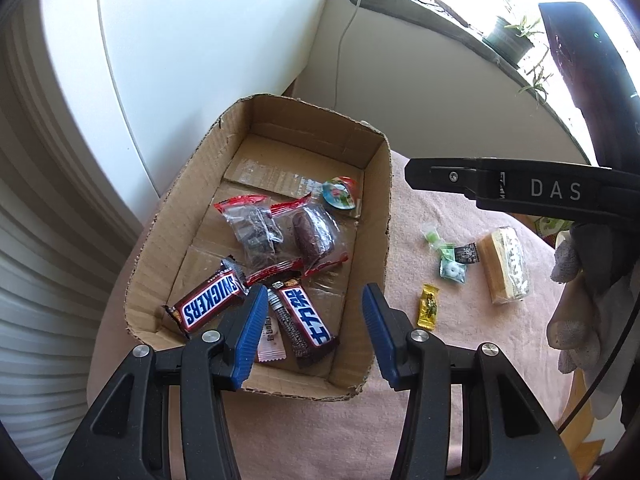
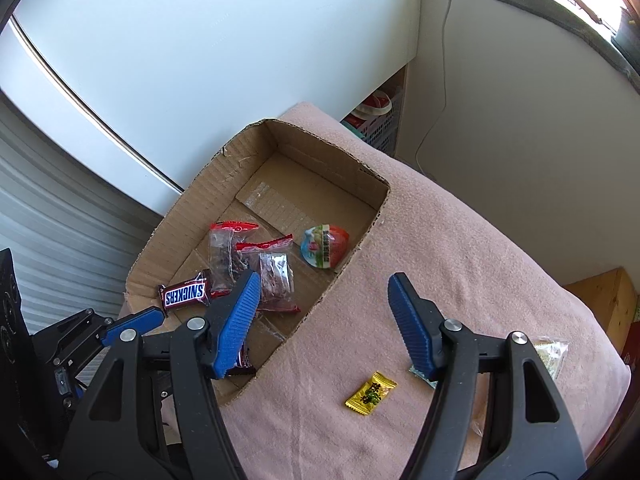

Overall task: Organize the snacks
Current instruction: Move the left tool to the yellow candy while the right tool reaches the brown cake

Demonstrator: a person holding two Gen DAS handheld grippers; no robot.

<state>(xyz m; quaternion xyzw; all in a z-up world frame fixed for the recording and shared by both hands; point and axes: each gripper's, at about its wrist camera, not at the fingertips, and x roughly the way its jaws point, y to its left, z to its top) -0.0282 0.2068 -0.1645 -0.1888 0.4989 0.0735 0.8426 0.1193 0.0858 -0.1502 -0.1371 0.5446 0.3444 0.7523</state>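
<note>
An open cardboard box point(image 1: 378, 216) point(image 2: 168, 232) on a pink cloth holds a Snickers bar point(image 1: 210, 302) point(image 2: 185, 294), a second bar with Japanese print point(image 1: 306, 318), two red-edged clear packets point(image 1: 256, 226) point(image 2: 274, 280) and a round jelly cup point(image 1: 339, 194) point(image 2: 325, 249). On the cloth to the right lie a yellow candy point(image 1: 428, 306) point(image 2: 371, 394), green candies point(image 1: 452, 268) and a wrapped sandwich cake point(image 1: 506, 266). My left gripper point(image 1: 316, 300) is open and empty above the box's near end. My right gripper point(image 2: 324, 286) is open and empty over the box's right wall.
The pink cloth point(image 2: 460, 248) covers a cushion-like surface that drops off at the edges. A white wall and a cable point(image 1: 344, 28) stand behind. A plant point(image 1: 512, 36) sits on a sill. A wooden box point(image 2: 604, 296) is at the right.
</note>
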